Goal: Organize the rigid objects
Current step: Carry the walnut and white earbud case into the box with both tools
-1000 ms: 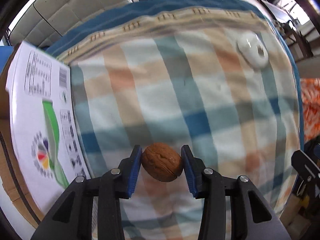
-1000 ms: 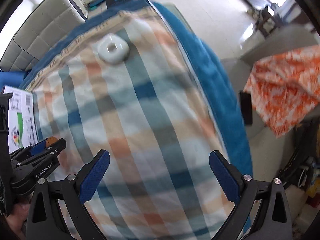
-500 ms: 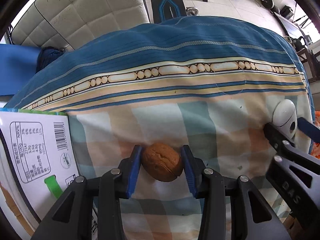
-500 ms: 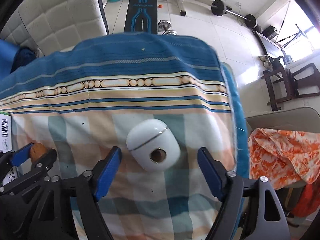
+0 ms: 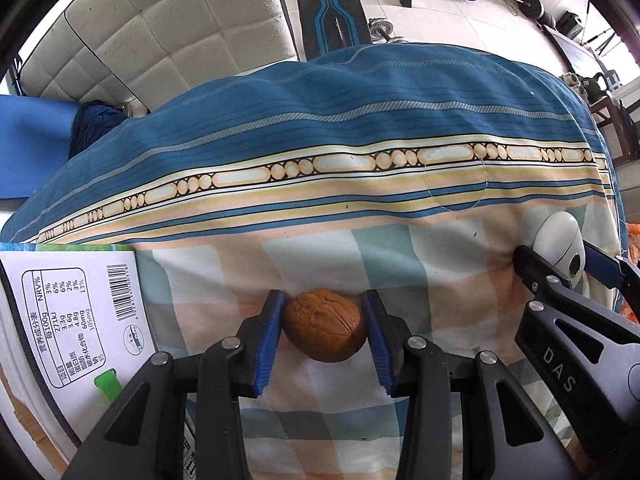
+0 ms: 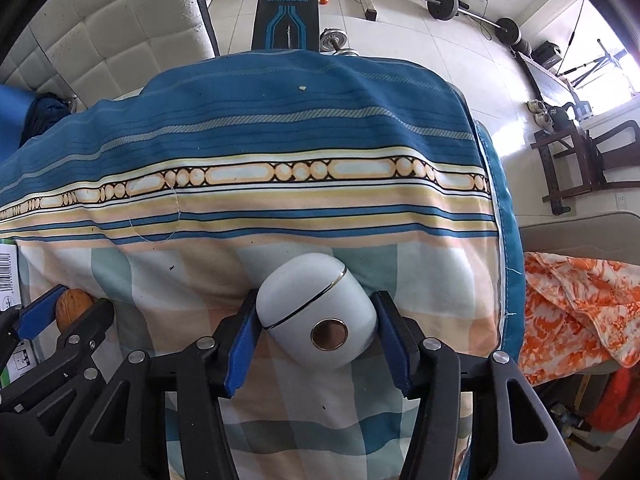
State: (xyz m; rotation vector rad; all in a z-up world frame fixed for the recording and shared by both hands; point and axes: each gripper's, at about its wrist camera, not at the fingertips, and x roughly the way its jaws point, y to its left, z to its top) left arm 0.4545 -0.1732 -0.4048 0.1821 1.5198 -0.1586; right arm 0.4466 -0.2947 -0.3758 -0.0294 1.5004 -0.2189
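Over the far part of the checked cloth point(image 5: 400, 264), just short of its blue striped border, both tongs point down at a cloth-covered table. Beyond the border the cloth drops away to tiled floor with a weight bench point(image 6: 286, 4); in the right wrist view the cloth's right edge lies close beside the right tongs point(image 6: 316, 330), with an orange patterned fabric point(image 6: 576, 312) lower down past it. To the left a printed white carton point(image 5: 68, 320) lies flat, its corner near the left tongs point(image 5: 325, 326), leaving a strip of bare cloth between. Two small things show, one per tool. One brown walnut point(image 5: 325, 326), wrinkled with a seam line, sits clamped between the left blue pads. One glossy white rounded case point(image 6: 316, 308), with a thin metallic line around it and a coppery round button facing the camera, lies on the cloth between the right pads, which have just been closing and now press its sides. The two tools stand side by side, close but apart.
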